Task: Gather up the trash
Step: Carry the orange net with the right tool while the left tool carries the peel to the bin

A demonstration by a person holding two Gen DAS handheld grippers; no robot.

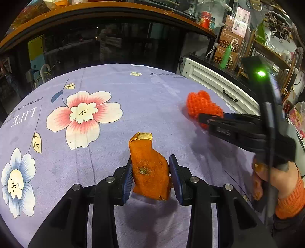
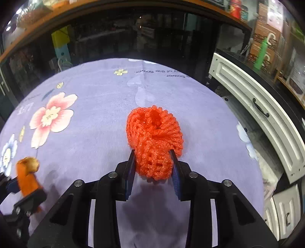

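Observation:
An orange peel (image 1: 148, 167) stands upright between the pads of my left gripper (image 1: 151, 162), which is shut on it just above the purple flowered tablecloth (image 1: 133, 106). In the right wrist view the same peel (image 2: 26, 177) shows at the far left, held in the left gripper (image 2: 21, 192). A red foam fruit net (image 2: 154, 141) lies on the cloth, its near end squeezed between the pads of my right gripper (image 2: 153, 158), which is shut on it. From the left wrist view the net (image 1: 202, 105) and the right gripper (image 1: 205, 117) sit at the right.
A white cabinet door with a black handle (image 2: 261, 110) runs along the table's right edge. Behind the table is a dark glass counter with a wooden top (image 1: 106, 11). Cluttered shelves with boxes and a green bottle (image 1: 225, 57) stand at the back right. A hand with an orange sleeve (image 1: 282, 187) holds the right gripper.

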